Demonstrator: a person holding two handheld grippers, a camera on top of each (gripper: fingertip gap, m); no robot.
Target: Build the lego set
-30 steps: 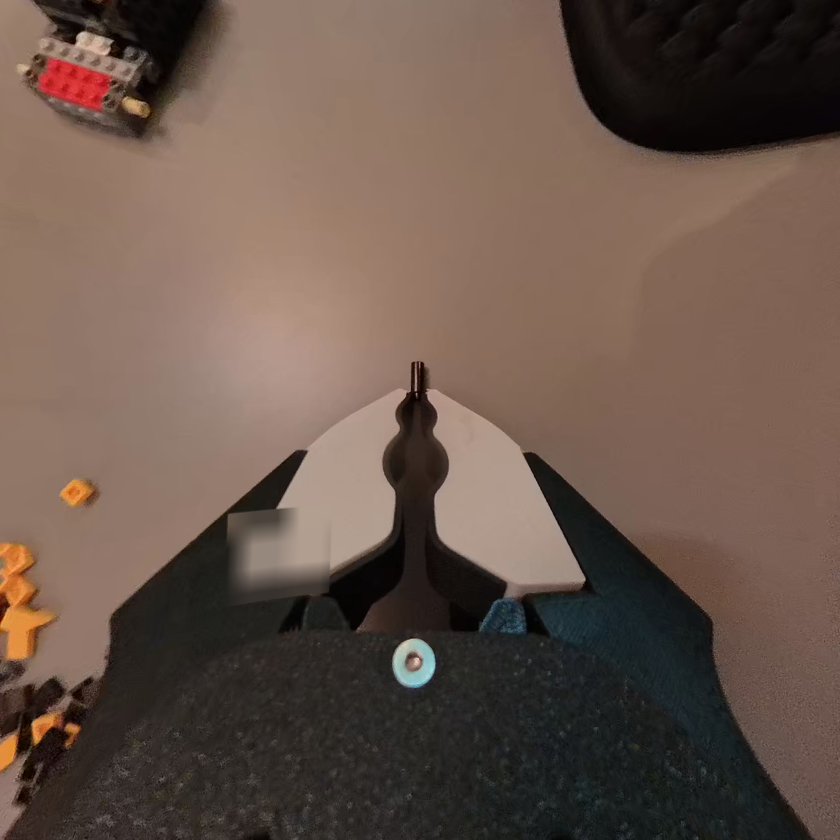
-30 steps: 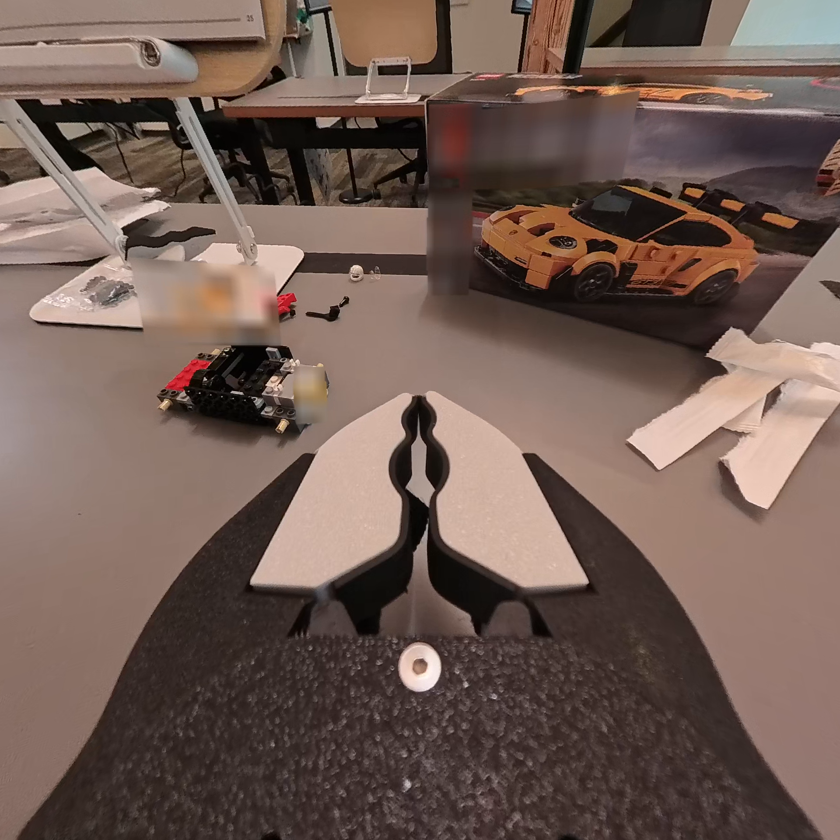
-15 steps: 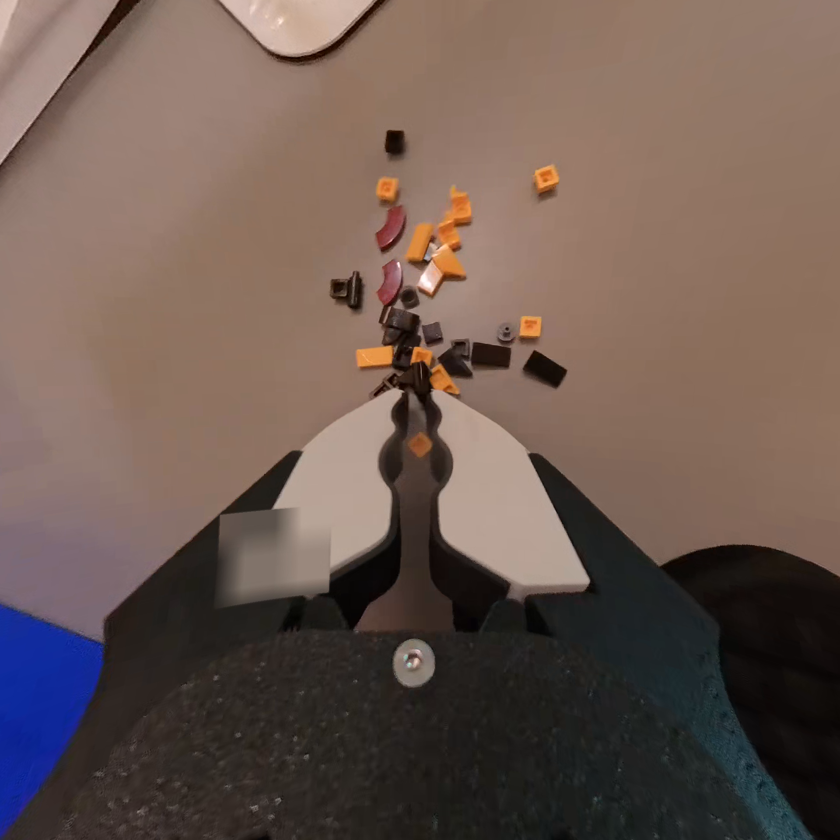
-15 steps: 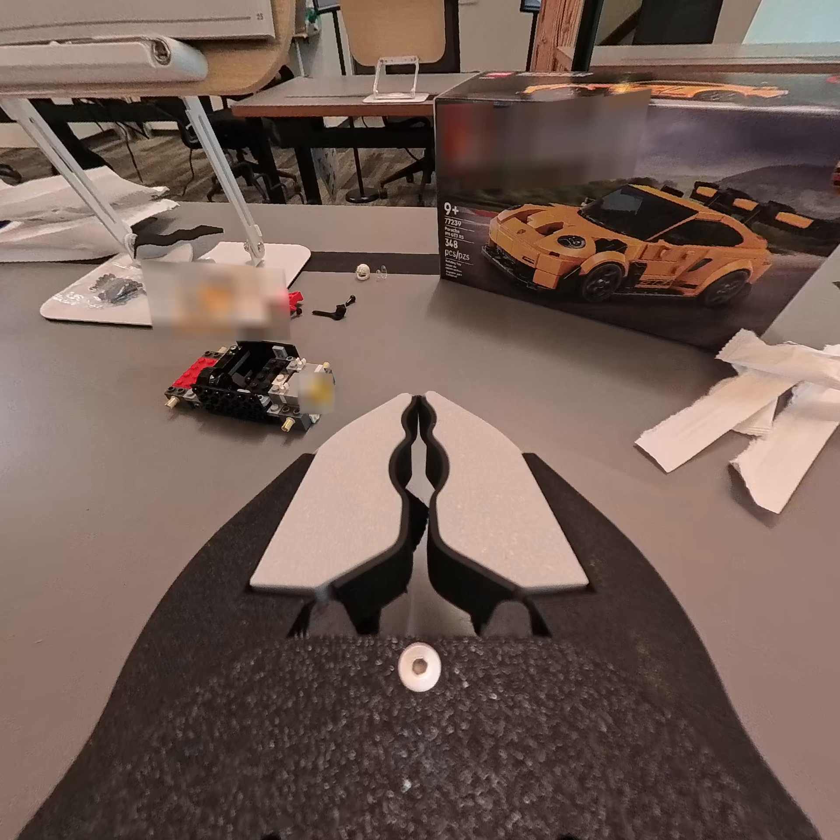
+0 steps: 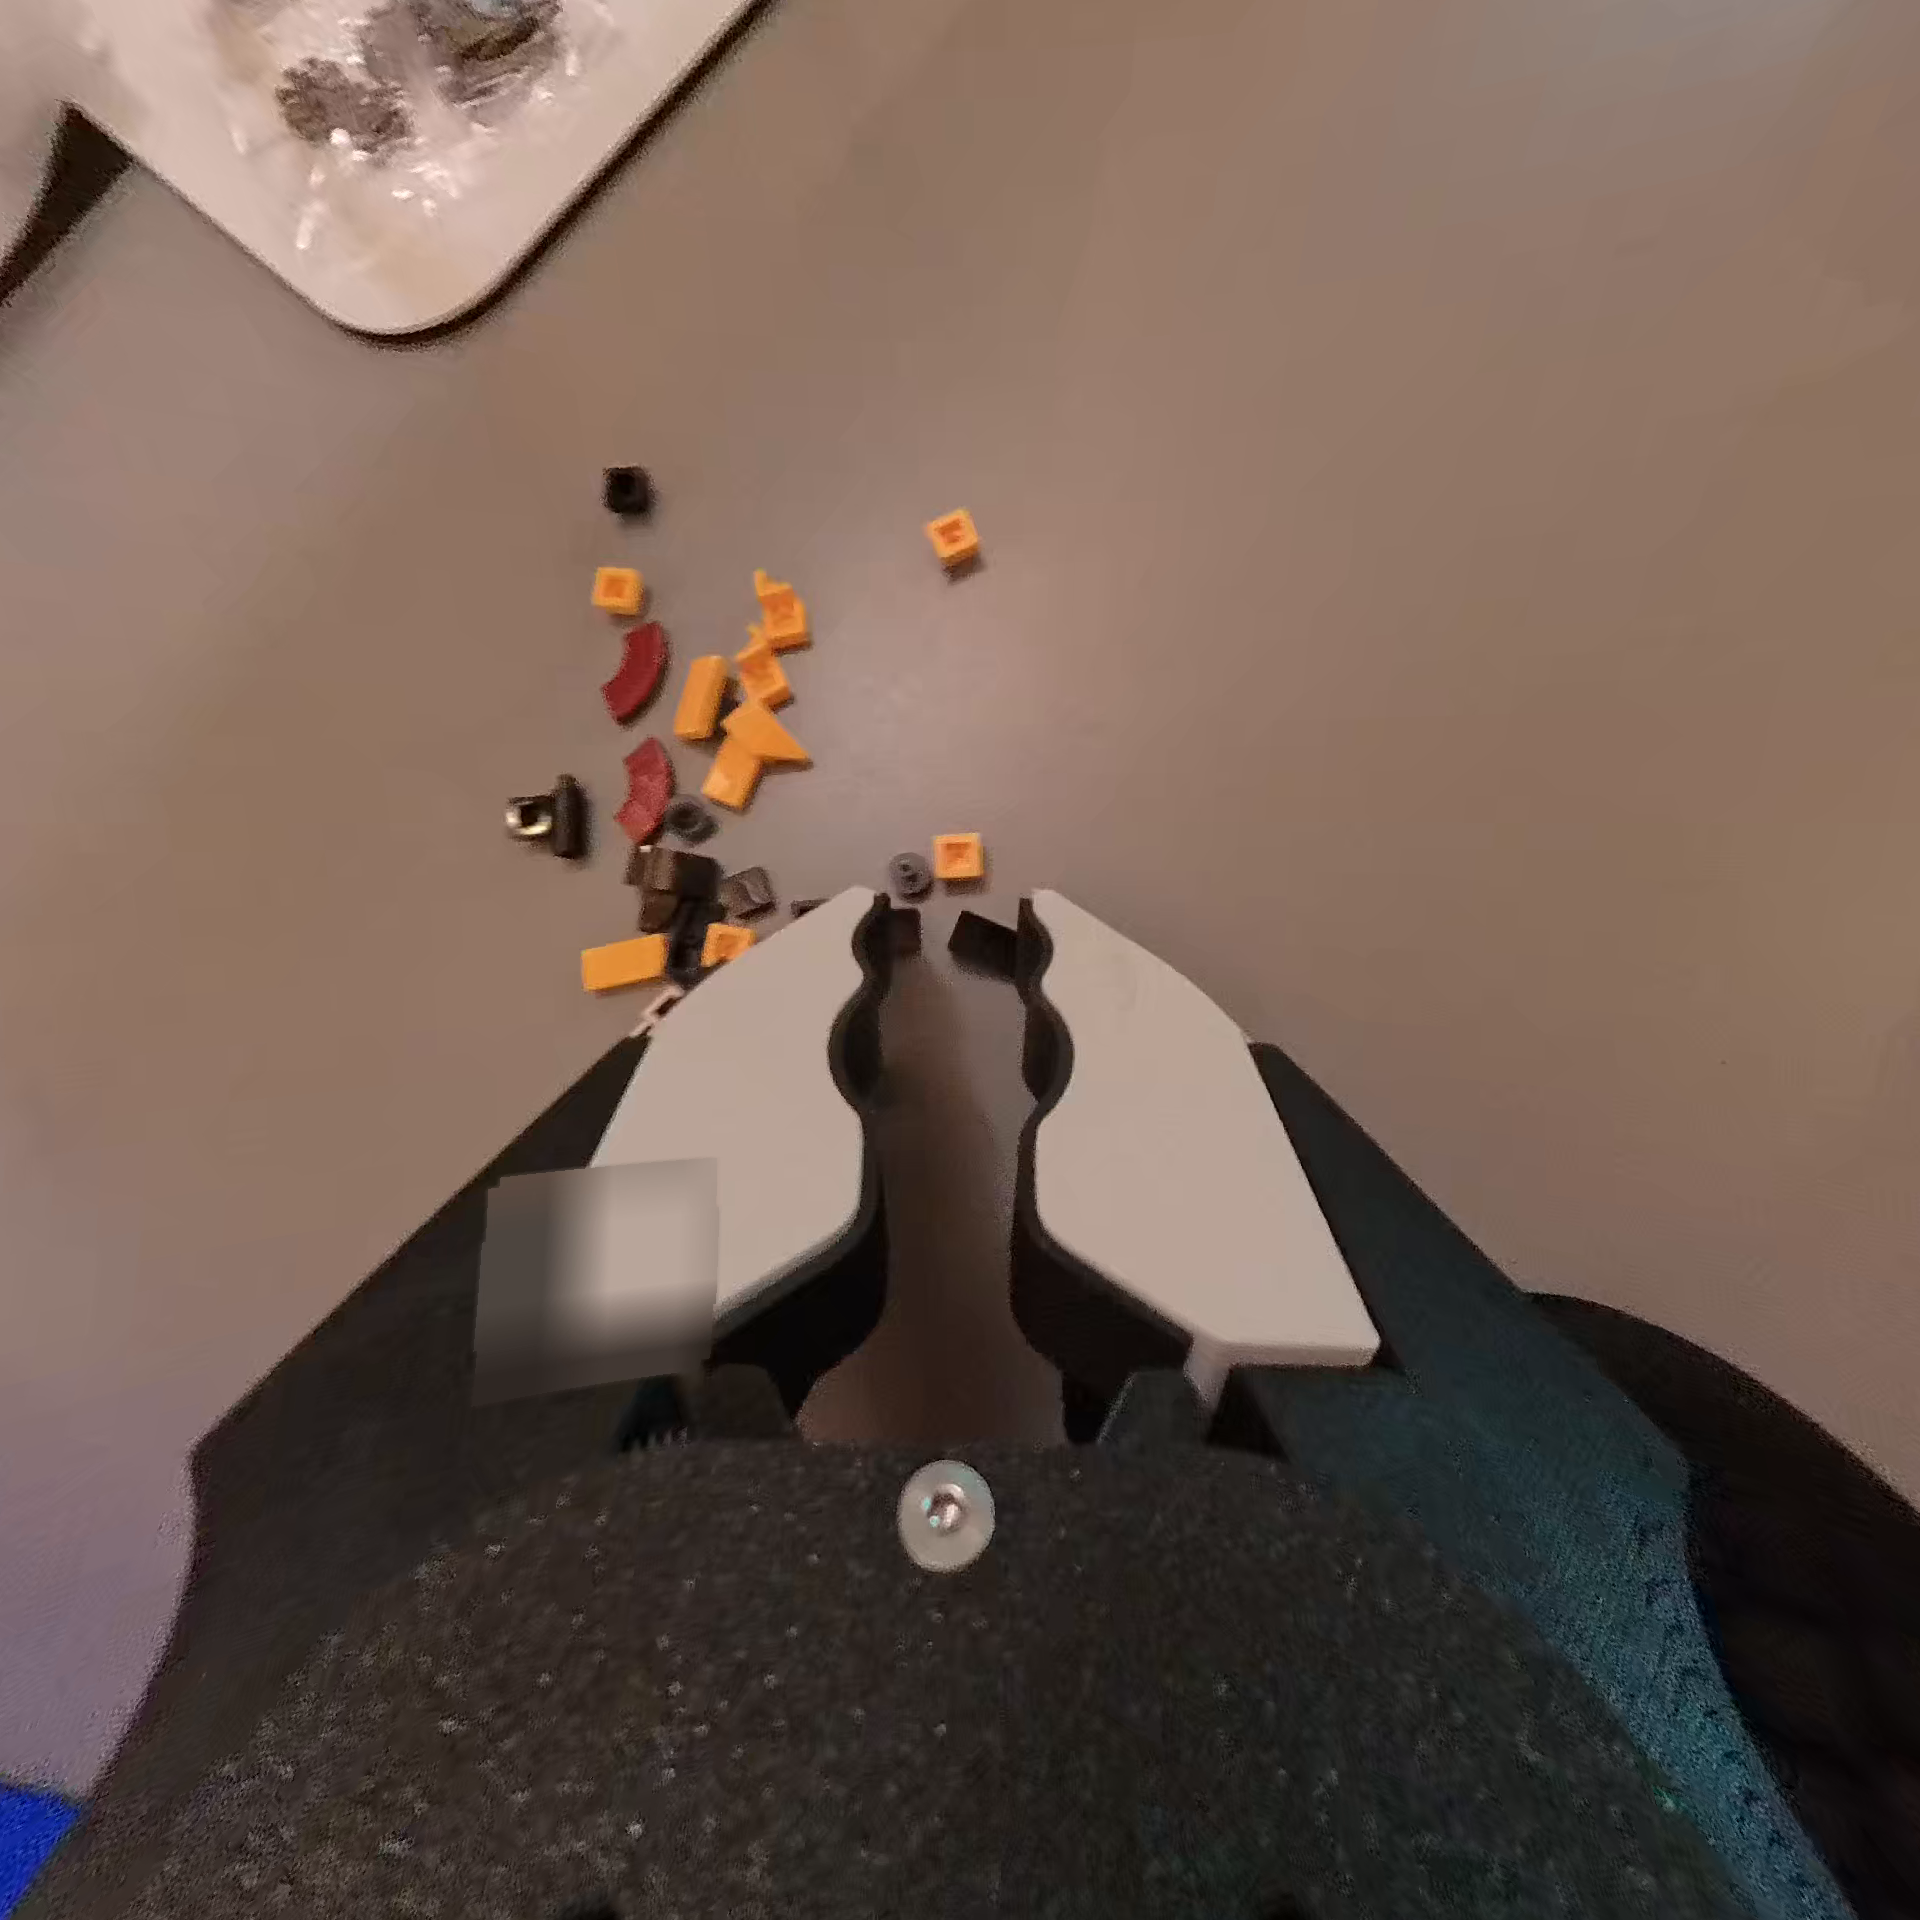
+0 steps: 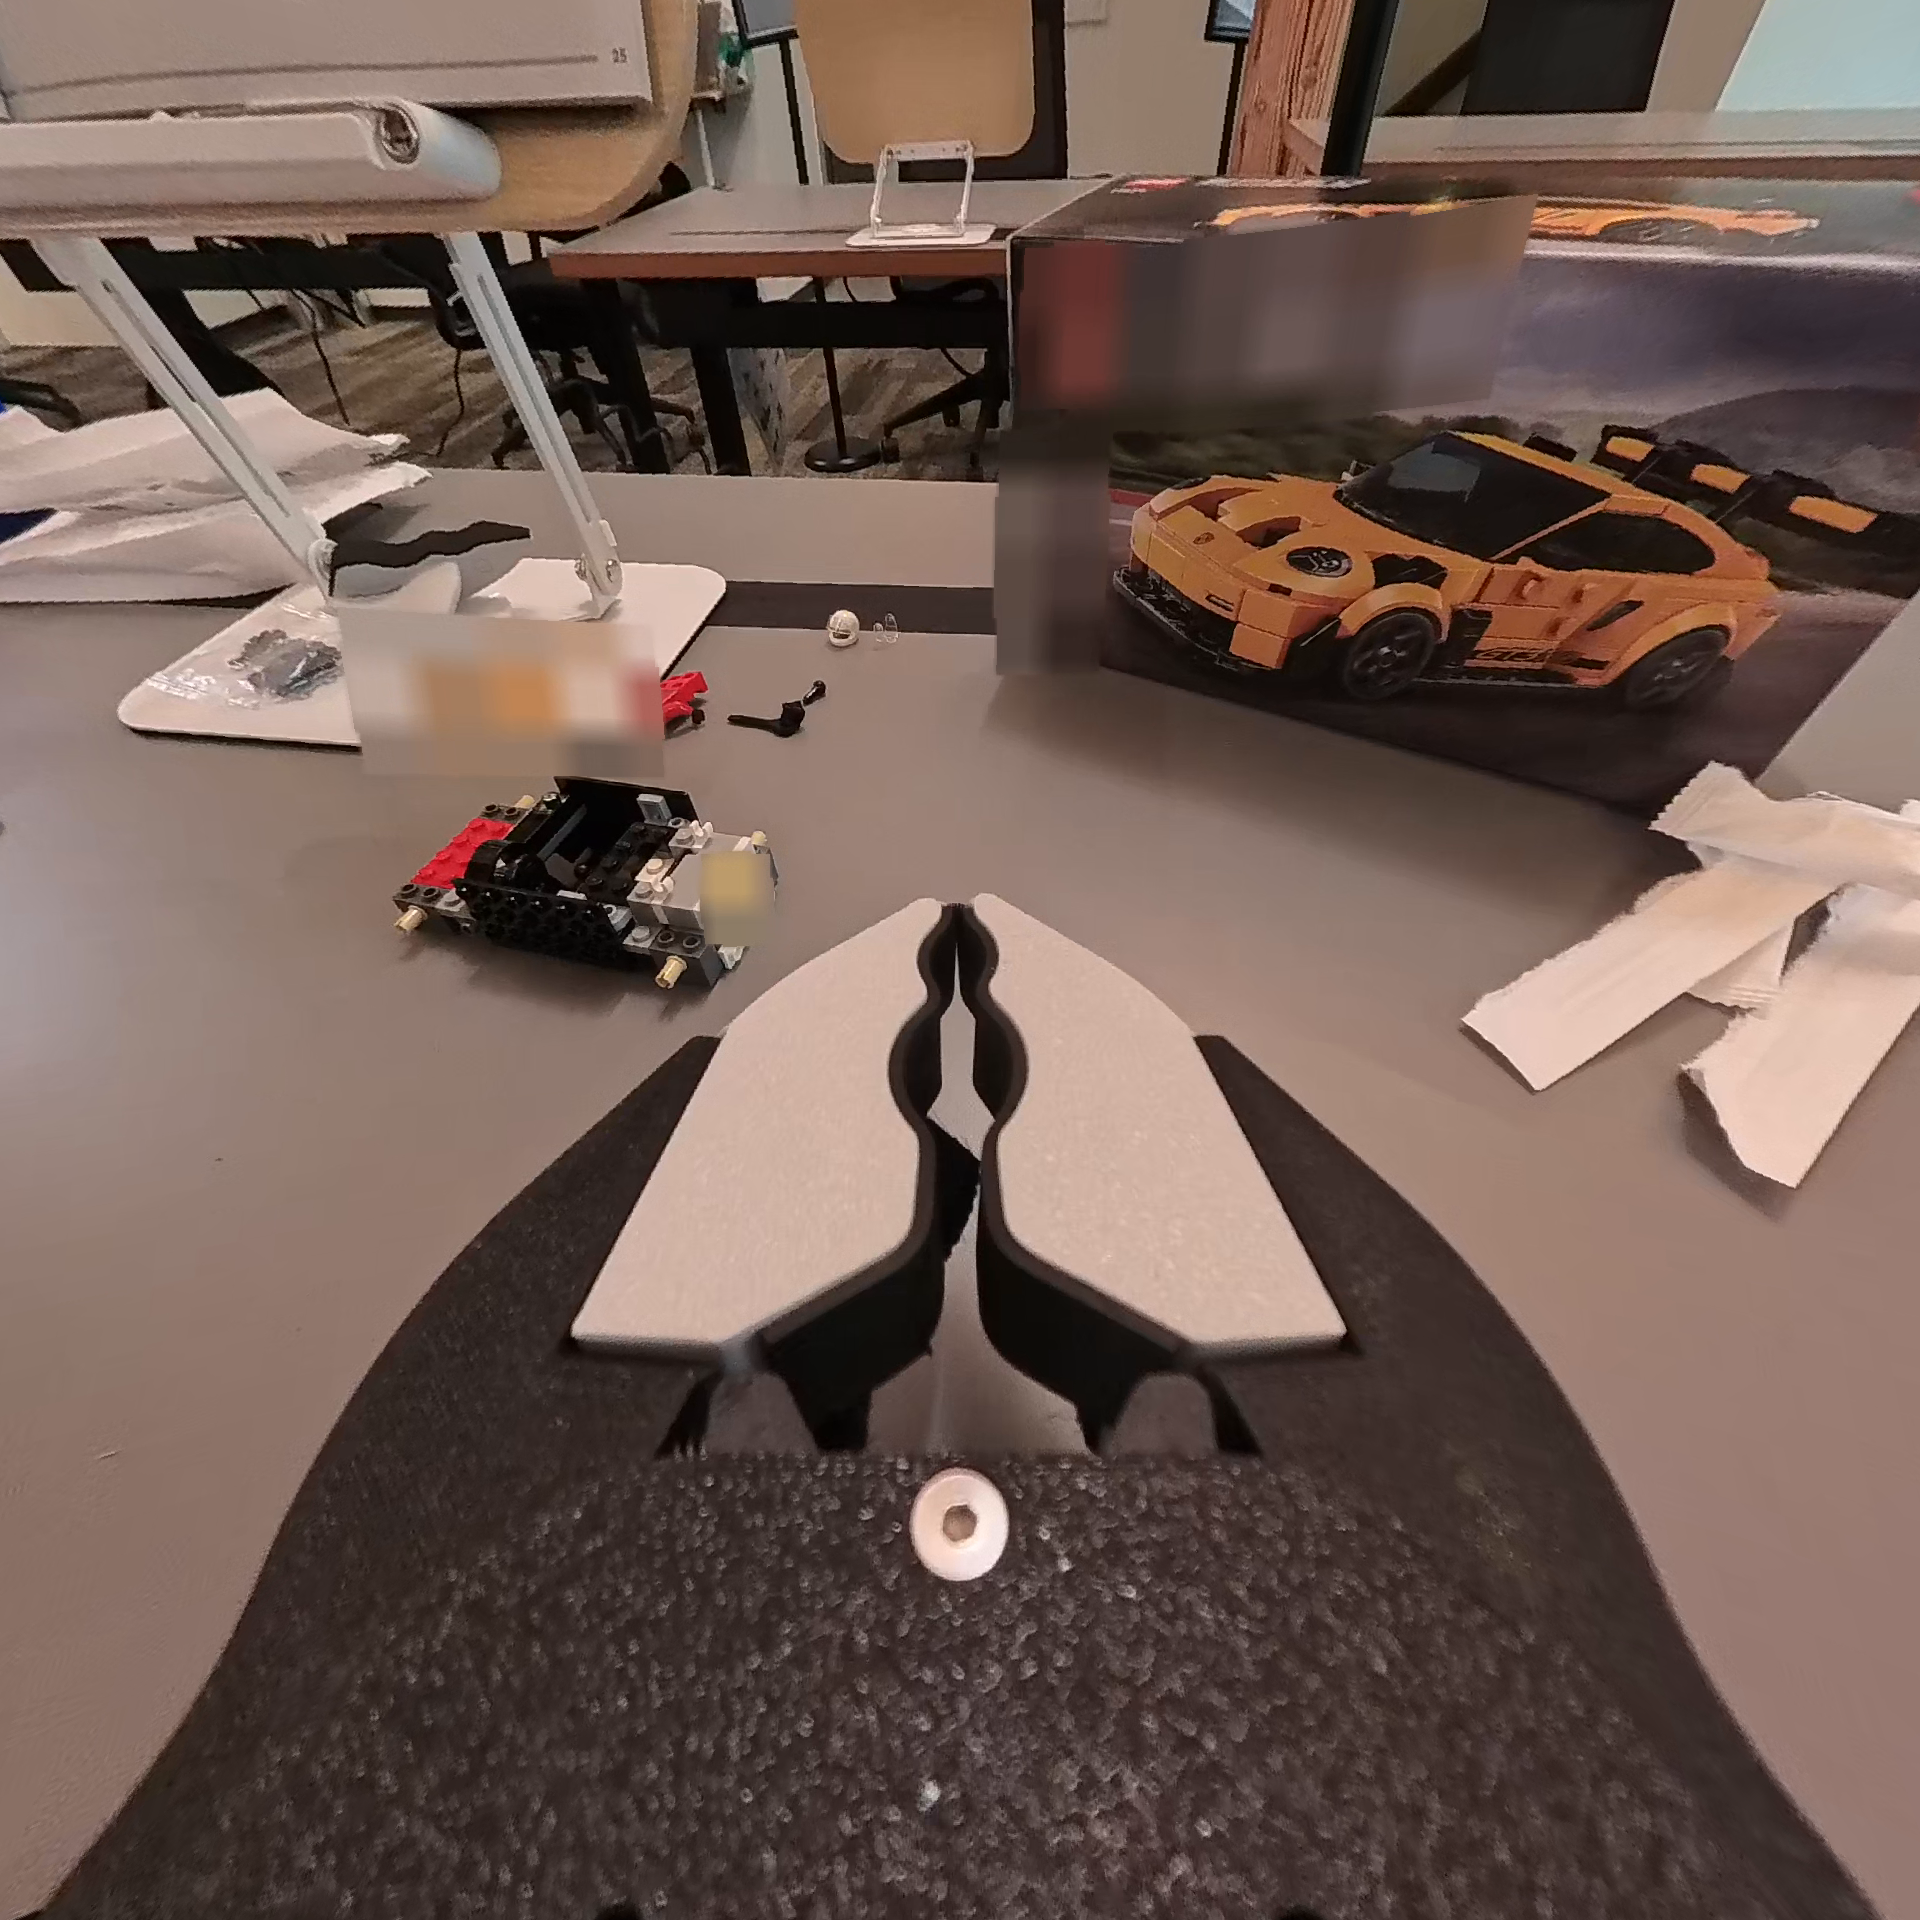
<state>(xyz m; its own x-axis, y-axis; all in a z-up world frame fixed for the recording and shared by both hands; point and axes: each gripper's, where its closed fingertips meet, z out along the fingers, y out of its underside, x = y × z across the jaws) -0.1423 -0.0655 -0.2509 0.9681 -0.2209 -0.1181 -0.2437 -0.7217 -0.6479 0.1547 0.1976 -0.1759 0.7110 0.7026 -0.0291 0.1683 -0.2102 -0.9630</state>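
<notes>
My left gripper [image 5: 948, 914] is open and hangs low over a scatter of small loose Lego pieces [image 5: 717, 748], orange, dark red and black. Two small black pieces [image 5: 982, 940] lie on the table between its fingertips, and nothing is held. My right gripper [image 6: 961, 912] is shut and empty above the grey table. The partly built black, grey and red chassis [image 6: 582, 894] sits just ahead and to its left.
The Lego box [image 6: 1455, 499] with an orange car picture stands at the back right. Torn white paper bags [image 6: 1714, 987] lie at the right. A white stand base [image 6: 436, 634] [image 5: 436, 135] holds a clear bag of parts. Small black [image 6: 779, 714] and red [image 6: 683, 696] pieces lie behind the chassis. Some 40 cm of space lies between my two pairs of fingers.
My left gripper swung from bare table to the loose-piece pile and opened; the small dark pin it pinched at its tips is no longer held. The right gripper barely moved.
</notes>
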